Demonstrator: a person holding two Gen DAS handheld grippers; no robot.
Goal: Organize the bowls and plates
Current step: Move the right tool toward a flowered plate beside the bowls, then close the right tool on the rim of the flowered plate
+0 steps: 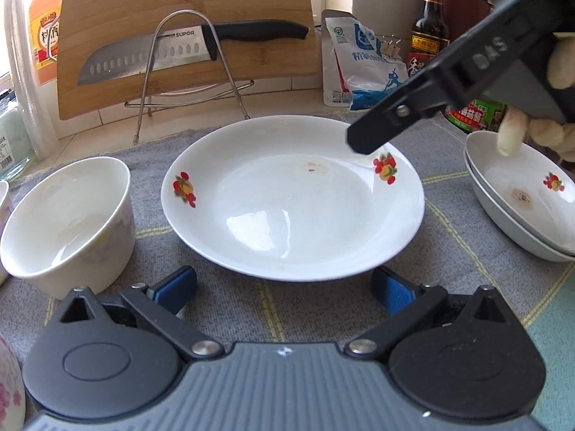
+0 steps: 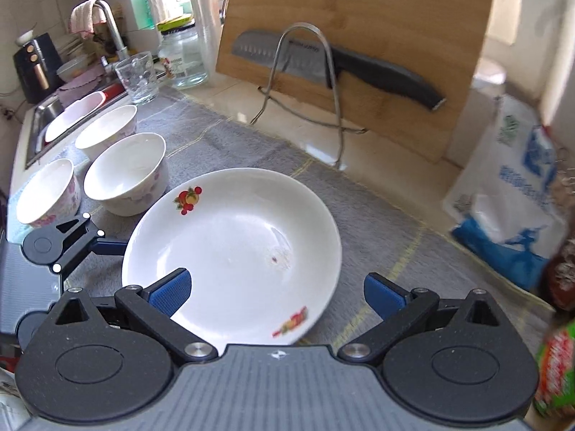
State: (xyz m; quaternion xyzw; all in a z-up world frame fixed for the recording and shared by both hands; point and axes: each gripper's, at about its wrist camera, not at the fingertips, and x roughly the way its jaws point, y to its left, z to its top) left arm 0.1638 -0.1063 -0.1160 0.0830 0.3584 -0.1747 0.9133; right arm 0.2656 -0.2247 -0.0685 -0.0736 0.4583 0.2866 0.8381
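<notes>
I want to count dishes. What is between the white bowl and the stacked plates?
The big fruit-print plate sits between the white bowl and the stacked plates, seen in the left wrist view.

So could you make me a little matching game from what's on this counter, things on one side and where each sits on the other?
Things:
1. knife
2. fruit-pattern plate
3. dish towel
4. drinking glass

Places:
A. draped over the tap
B. flat on the grey mat, alone
C. held in a wire stand against the cutting board
D. on the counter by the sink

Pairs: 1-C, 2-B, 3-A, 4-D
</notes>
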